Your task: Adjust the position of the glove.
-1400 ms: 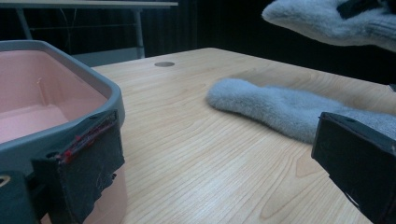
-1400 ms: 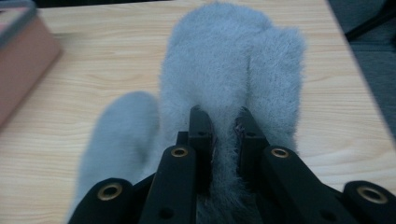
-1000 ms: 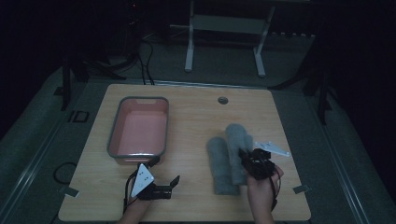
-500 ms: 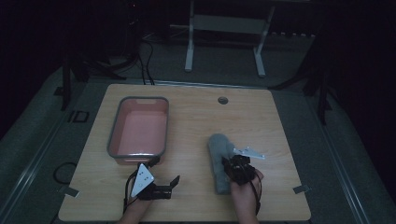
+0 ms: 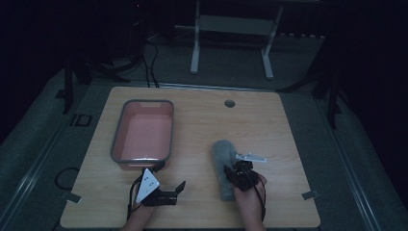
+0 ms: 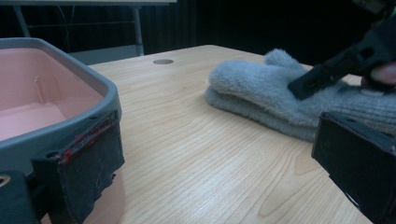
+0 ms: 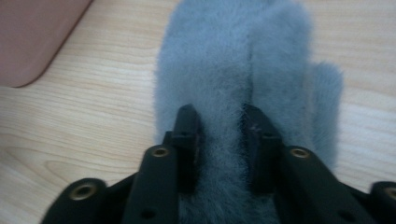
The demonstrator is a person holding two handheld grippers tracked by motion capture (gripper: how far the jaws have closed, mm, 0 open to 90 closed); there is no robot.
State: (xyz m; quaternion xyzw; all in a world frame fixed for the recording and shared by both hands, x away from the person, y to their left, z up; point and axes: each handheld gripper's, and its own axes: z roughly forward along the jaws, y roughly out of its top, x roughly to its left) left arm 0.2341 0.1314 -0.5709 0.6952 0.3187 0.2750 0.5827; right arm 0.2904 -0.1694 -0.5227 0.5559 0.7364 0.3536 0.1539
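Observation:
Two fuzzy grey mittens (image 5: 223, 156) lie stacked on the wooden table, right of centre; they also show in the left gripper view (image 6: 261, 93). My right gripper (image 5: 235, 171) rests on the pile's near end. Its jaws have just been opening, and a ridge of mitten fabric (image 7: 233, 60) stands between them, with the gripper (image 7: 219, 116) slack around it. My left gripper (image 5: 171, 177) lies near the table's front edge beside the bin, open, with nothing in its gap (image 6: 215, 177).
A pink bin with a grey rim (image 5: 115, 139) stands at the left, and its rim (image 6: 84, 70) is close to my left jaw. A round cable hole (image 5: 229, 103) sits at the back of the table. A corner of the bin (image 7: 37, 37) shows left of the mittens.
My right gripper came down and to the left with one mitten and laid it on the other, so the two now form one pile. The left gripper has not moved.

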